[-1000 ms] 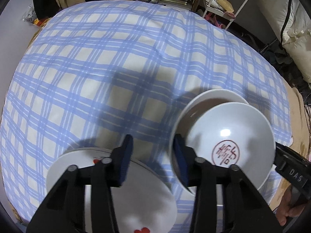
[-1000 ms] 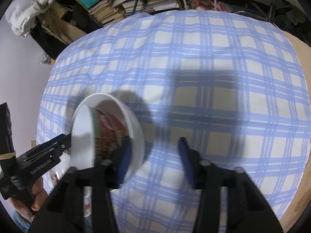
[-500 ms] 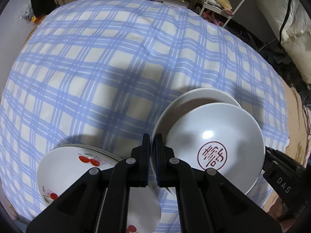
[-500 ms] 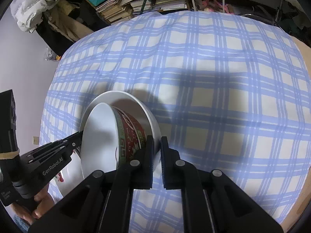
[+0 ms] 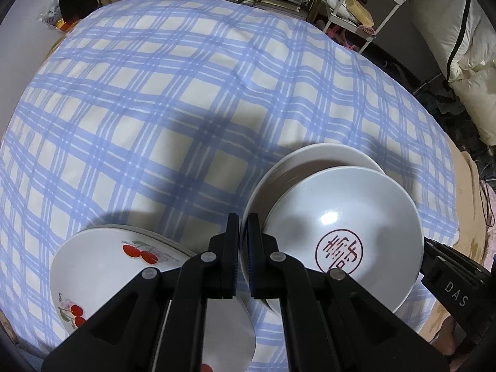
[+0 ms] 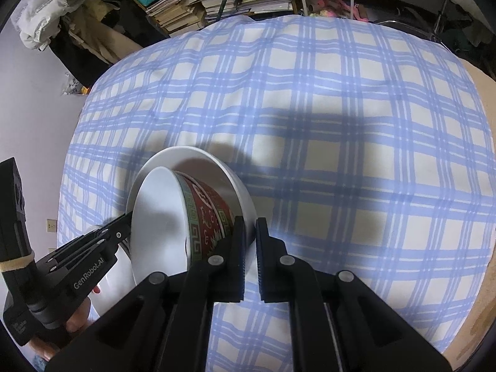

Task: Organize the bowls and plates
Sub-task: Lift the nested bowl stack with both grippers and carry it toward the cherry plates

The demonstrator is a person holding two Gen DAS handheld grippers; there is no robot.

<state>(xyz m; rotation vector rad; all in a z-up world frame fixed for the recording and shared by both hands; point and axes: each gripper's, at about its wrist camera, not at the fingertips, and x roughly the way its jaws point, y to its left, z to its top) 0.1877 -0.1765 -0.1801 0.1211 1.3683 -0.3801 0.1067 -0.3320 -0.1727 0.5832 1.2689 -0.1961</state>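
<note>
A plain white bowl (image 5: 310, 161) stands on the blue checked cloth, with a second bowl (image 5: 347, 232) leaning tilted inside it. That inner bowl has a red seal mark on its bottom and a red and green band (image 6: 210, 217) outside. My left gripper (image 5: 245, 226) is shut on the outer bowl's left rim. My right gripper (image 6: 250, 232) is shut on the opposite rim of the outer bowl (image 6: 245, 198). In the right wrist view the left gripper (image 6: 124, 223) reaches the rim from the left. A stack of white cherry-painted plates (image 5: 108, 266) lies just left of the bowls.
The checked cloth (image 5: 186, 93) covers a rounded table. Stacked books (image 6: 186, 9) and a white wire rack (image 5: 365, 6) stand beyond its far edge, with pale bedding (image 5: 471, 71) at the right. A hand (image 6: 77, 316) holds the left gripper's handle.
Both grippers went from open to shut, each closing on a rim of the outer white bowl. The hands have hardly shifted.
</note>
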